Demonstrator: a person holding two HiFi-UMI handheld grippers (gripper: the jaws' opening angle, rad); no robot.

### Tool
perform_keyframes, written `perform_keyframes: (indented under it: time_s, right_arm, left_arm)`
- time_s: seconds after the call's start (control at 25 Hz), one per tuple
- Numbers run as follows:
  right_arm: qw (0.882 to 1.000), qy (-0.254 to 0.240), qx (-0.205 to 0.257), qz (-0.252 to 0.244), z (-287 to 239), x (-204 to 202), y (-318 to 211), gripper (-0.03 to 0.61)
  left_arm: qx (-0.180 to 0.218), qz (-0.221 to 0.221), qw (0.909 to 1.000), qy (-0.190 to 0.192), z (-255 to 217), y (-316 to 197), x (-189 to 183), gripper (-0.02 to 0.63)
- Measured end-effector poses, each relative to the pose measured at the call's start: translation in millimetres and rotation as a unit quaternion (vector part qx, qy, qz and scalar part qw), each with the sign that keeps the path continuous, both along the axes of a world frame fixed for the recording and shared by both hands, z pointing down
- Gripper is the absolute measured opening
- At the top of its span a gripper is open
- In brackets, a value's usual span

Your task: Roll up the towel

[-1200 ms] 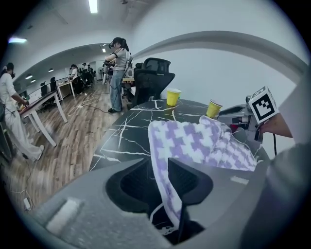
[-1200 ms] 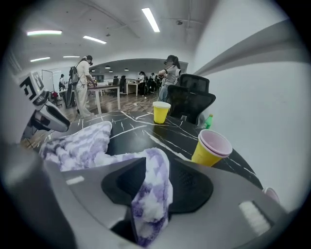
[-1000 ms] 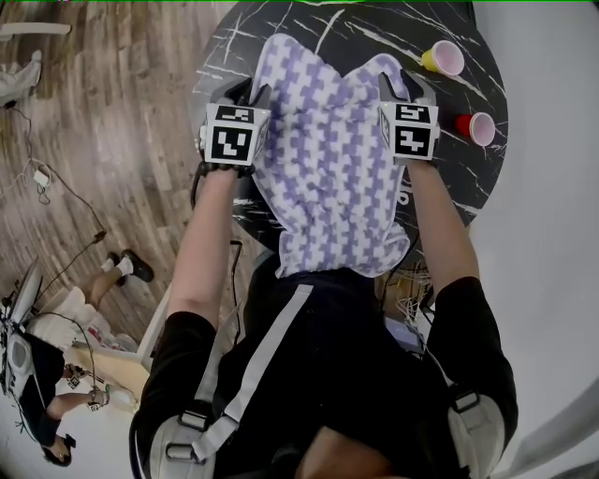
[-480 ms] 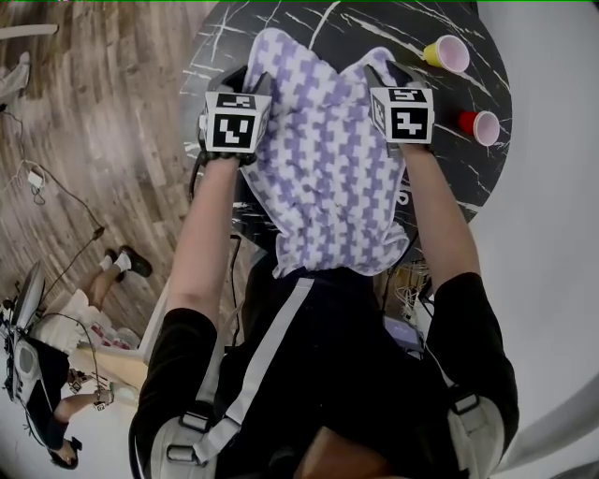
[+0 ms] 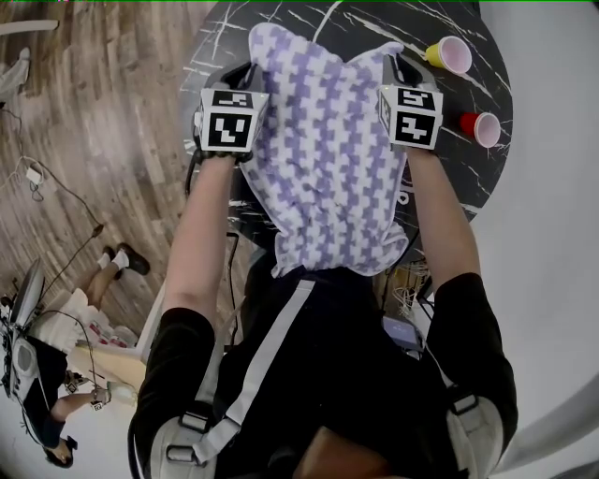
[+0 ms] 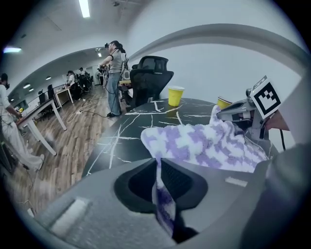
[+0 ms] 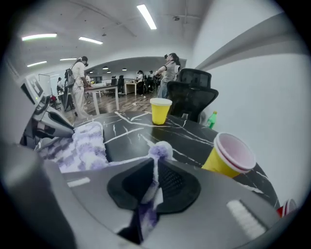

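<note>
1. left gripper point(image 6: 157, 163) and right gripper point(image 7: 155, 168) are both clenched on the towel point(image 5: 323, 159). their jaws have just been closing, and a thin fold of purple-and-white cloth is pinched between each pair of pads. in the head view the left gripper sits at the towel's 10 o'clock edge and the right gripper at its 2 o'clock edge. each carries a cube with black-and-white square markers.
2. wooden floor point(image 5: 94, 140) fills the 9 o'clock side of the head view.
3. round black table point(image 5: 356, 23), veined with white like marble, sits at 12 o'clock in the head view.
4. the towel, a white and purple check, runs down the middle of the table from 12 o'clock. its near end drapes off the table's edge at 6 o'clock, against the person's dark top. its far edge is bunched up between the two grippers.
5. black office chair point(image 6: 151, 73) stands past the table at 12 o'clock in the left gripper view.
6. yellow cup point(image 5: 444, 56) with a pink inside is on the table at 1 o'clock from the right gripper, near it but apart.
7. red cup point(image 5: 477, 127) is on the table at 3 o'clock from the right gripper, just beside it.
8. second yellow cup point(image 7: 160, 111) stands upright on the table's far side, at 12 o'clock in the right gripper view.
9. green bottle point(image 7: 212, 119) shows small at 1 o'clock in that view.
</note>
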State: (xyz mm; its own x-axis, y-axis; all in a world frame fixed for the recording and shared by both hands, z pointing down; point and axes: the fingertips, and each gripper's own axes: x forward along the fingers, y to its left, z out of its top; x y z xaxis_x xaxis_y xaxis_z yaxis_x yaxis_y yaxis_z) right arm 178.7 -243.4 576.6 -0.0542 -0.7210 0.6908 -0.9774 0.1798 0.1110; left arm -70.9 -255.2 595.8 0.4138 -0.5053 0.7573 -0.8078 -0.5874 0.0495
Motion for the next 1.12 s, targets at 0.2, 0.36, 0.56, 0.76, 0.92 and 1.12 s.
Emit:
perform_keyframes:
  time_s: [0.2, 0.36, 0.56, 0.76, 0.92, 1.12]
  right_arm:
    - [0.997, -0.018, 0.064, 0.048, -25.0, 18.9, -11.1, 0.029]
    - [0.990, -0.028, 0.126, 0.051, -46.6, 16.2, -17.2, 0.029]
    - [0.985, -0.035, 0.163, 0.051, -57.7, 13.2, -24.3, 0.029]
    - [0.995, -0.030, 0.087, 0.045, -17.8, 7.8, -26.1, 0.115]
    - [0.996, -0.018, 0.085, 0.019, -15.1, -2.8, -22.7, 0.184]
    - [0.997, -0.016, 0.081, 0.007, -17.2, -10.8, -20.7, 0.184]
  left_arm:
    - [0.033, -0.020, 0.9992, 0.005, -17.0, -12.8, -13.4, 0.042]
    - [0.080, -0.035, 0.9960, 0.015, -30.0, -16.6, -18.0, 0.043]
    - [0.117, -0.052, 0.9916, 0.016, -34.7, -20.1, -25.2, 0.049]
    - [0.065, -0.053, 0.9964, -0.015, -4.5, -15.5, -32.6, 0.119]
    - [0.062, -0.054, 0.9965, 0.014, -6.8, -13.7, -31.9, 0.161]
    - [0.081, -0.012, 0.9956, 0.045, -23.5, -22.1, -7.2, 0.163]
